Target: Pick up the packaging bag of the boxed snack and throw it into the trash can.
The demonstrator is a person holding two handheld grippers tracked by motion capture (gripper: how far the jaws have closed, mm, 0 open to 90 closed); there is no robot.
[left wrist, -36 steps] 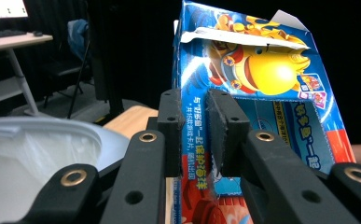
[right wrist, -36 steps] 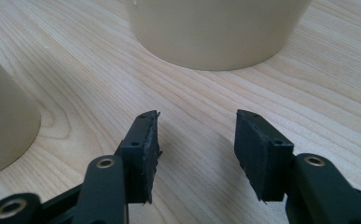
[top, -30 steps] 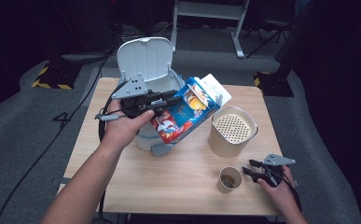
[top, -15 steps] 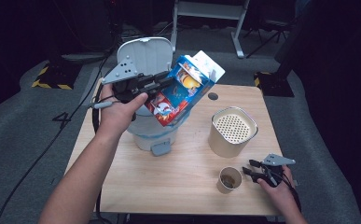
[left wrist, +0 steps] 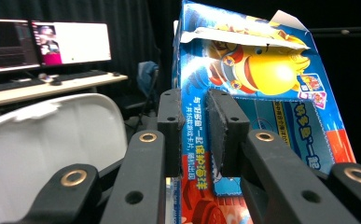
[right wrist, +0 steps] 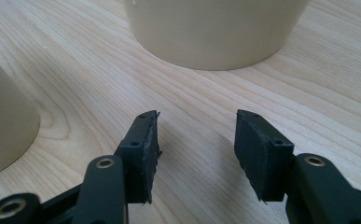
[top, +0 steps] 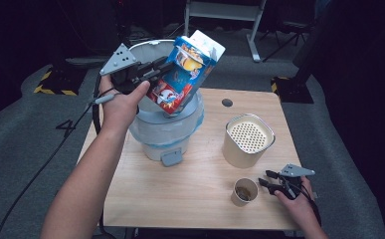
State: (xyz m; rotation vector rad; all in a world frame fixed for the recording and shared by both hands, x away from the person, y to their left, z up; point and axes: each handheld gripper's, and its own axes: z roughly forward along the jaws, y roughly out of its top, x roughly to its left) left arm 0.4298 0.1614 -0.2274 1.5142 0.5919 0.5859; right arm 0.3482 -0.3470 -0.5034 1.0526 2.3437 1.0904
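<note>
1. left gripper (top: 166, 64) clamps a glossy cardboard carton (top: 185, 74), jaws pinched on its edge; the carton is tilted, held in the air above the bin (top: 166, 130).
2. carton: blue and red print, yellow cartoon figure, white chinese writing down one side, too small to read; its top flap is torn open, showing in the left gripper view (left wrist: 243, 107).
3. bin: pale smooth plastic, round, lined with a thin translucent bag; its white lid (top: 150, 47) stands open behind.
4. right gripper (top: 270, 183) lies low on the table (top: 190, 199), jaws apart with nothing between them, just beside a small paper cup (top: 243, 191).
5. a cream cylindrical canister (top: 248, 140) with a perforated top stands near the cup.
6. table: light wood grain, with a dark round hole (top: 227, 102).
</note>
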